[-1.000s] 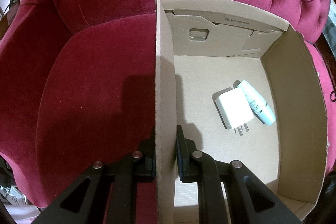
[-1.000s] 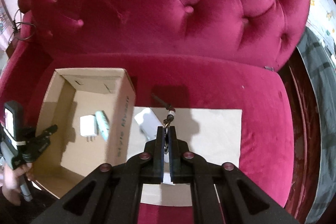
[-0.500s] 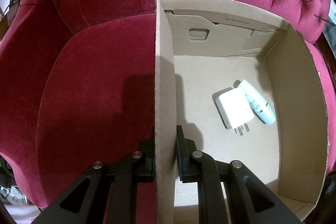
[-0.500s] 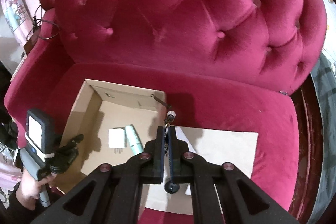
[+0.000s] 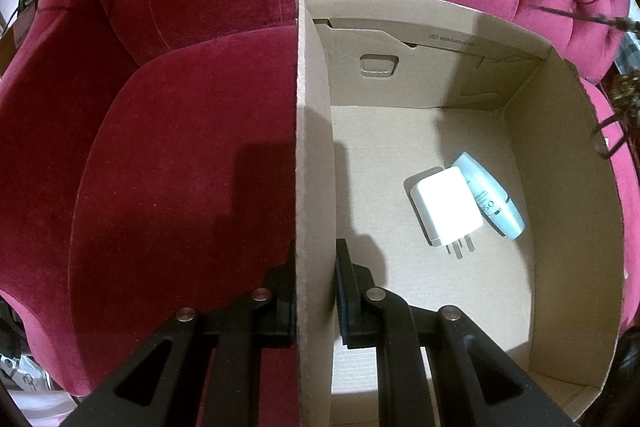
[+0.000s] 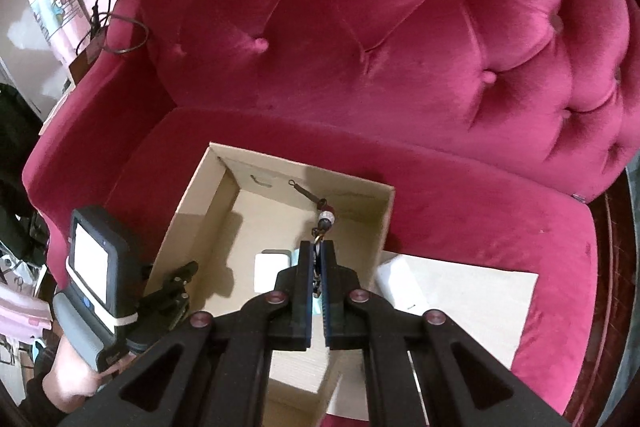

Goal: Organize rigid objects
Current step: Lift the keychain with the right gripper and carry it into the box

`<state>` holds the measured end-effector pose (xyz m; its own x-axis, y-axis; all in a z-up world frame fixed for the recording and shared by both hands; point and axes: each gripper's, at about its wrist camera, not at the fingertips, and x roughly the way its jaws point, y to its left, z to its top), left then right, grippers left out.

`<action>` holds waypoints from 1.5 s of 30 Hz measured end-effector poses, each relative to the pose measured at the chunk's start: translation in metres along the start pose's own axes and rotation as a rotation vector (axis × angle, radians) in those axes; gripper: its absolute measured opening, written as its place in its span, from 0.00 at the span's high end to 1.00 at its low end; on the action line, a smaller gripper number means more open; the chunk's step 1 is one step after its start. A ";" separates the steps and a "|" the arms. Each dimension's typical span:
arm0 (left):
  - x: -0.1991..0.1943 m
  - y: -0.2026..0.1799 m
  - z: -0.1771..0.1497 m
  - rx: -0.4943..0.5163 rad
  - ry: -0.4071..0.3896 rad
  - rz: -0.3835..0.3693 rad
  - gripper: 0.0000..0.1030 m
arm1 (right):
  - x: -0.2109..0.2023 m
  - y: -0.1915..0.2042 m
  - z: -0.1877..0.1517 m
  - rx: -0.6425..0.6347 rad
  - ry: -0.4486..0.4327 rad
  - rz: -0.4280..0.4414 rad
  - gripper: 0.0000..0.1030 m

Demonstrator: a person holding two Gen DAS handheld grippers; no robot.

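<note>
In cardboard box (image 5: 560,227): white charger (image 5: 446,205) touching blue tube (image 5: 494,201); L tongs (image 5: 316,291) clamped on box wall, R tongs (image 6: 316,267) pinching beaded keychain (image 6: 324,219).

pale tube (image 6: 294,259) mostly hidden behind right gripper (image 6: 316,261); keychain (image 5: 624,95) cut off

Matt corrugated cardboard box (image 5: 316,155) on plush velvet sofa (image 5: 180,167) (charger (image 5: 444,205) glossy plastic).
</note>
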<state>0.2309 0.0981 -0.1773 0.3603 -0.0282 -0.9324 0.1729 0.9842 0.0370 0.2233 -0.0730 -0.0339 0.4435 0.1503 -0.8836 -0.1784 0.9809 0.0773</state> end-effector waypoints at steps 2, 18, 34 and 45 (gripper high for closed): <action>0.000 0.001 0.000 -0.002 0.000 -0.003 0.85 | 0.010 0.004 0.000 -0.003 0.014 0.006 0.99; 0.000 0.003 0.000 -0.003 0.001 -0.006 0.85 | 0.080 0.019 -0.010 -0.016 0.118 -0.002 0.99; 0.000 0.001 -0.001 0.001 0.001 -0.002 0.85 | 0.133 0.021 -0.026 -0.004 0.207 -0.023 0.99; -0.001 -0.001 -0.001 0.000 0.003 -0.004 0.85 | 0.143 0.018 -0.031 -0.001 0.230 -0.029 0.98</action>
<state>0.2296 0.0974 -0.1764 0.3571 -0.0317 -0.9335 0.1747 0.9841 0.0334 0.2563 -0.0372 -0.1728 0.2367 0.0896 -0.9674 -0.1695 0.9843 0.0497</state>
